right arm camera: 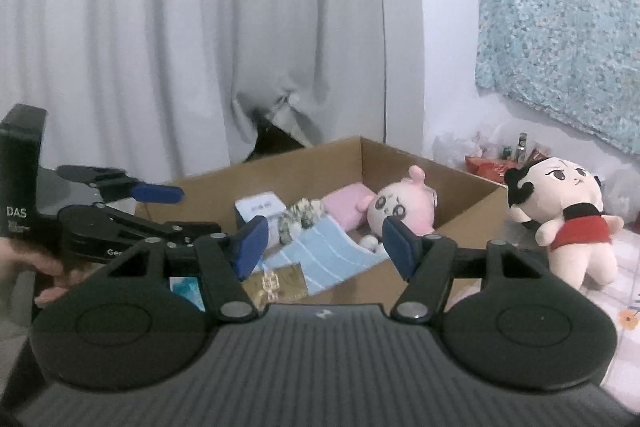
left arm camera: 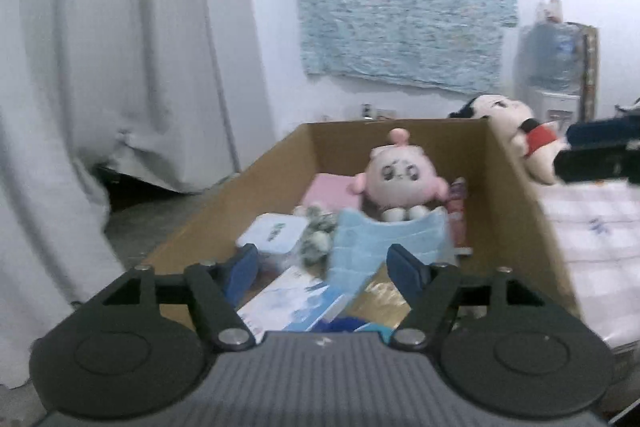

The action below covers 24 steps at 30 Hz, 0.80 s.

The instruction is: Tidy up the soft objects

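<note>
Currently both grippers, left gripper (left arm camera: 322, 263) and right gripper (right arm camera: 322, 247), have fingers spread, empty. Suggest right approaches red-shirt doll (right arm camera: 560, 223) at torso, drops into cardboard box (right arm camera: 460, 223).

One open brown cardboard box (right arm camera: 460, 223) is in view. Two plush dolls show: one round pink-and-white doll (right arm camera: 402, 209) inside the box, and one cream doll with black hair and a red top (right arm camera: 568, 215) outside it. The box also holds one pink cushion (right arm camera: 346, 203), one light blue folded cloth (right arm camera: 332, 255) and one white lidded tub (left arm camera: 274, 233).
</note>
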Motion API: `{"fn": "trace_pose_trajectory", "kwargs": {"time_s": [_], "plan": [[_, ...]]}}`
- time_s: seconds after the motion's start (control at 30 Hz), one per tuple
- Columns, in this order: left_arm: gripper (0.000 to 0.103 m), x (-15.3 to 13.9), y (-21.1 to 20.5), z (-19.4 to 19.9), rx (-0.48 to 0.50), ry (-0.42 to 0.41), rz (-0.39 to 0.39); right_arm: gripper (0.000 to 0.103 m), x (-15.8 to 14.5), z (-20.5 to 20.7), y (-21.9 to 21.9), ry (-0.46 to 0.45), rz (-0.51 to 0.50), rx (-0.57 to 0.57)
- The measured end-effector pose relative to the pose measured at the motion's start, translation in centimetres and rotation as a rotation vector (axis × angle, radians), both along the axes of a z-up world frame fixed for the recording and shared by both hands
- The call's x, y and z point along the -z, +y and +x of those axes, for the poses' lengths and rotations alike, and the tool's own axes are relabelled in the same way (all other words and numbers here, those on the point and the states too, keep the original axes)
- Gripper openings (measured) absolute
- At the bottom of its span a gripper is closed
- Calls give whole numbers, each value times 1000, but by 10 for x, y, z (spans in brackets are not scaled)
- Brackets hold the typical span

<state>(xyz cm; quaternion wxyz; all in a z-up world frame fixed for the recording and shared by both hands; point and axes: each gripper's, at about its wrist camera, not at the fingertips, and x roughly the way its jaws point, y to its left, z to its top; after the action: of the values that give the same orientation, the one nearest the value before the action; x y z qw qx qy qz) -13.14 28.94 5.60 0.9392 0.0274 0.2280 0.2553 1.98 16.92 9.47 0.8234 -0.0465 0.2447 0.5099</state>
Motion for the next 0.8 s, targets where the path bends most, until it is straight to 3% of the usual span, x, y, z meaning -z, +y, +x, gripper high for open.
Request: {"fn": "trace_pose_trajectory", "kwargs": {"time_s": [0.13,0.23,0.33,0.37,0.57,0.8], "plan": [[77,2,-4,3,-131,24,106,64,6,1,-6,8,43,13],[79,-3,-9,-4,-107,-62,129,64,20,-1,-16,9,56,38],[92,-9,-10,-8,-92,-137,129,64,28,-1,-18,14,35,48],[92,-8,-8,-7,-105,-144,115,64,28,0,-17,25,40,55],[97,-2,0,-4,-150,-110,63,65,33,-4,-7,49,69,42],[100,4,-11,7,-109,-18,122,67,35,-5,1,34,46,40]]}}
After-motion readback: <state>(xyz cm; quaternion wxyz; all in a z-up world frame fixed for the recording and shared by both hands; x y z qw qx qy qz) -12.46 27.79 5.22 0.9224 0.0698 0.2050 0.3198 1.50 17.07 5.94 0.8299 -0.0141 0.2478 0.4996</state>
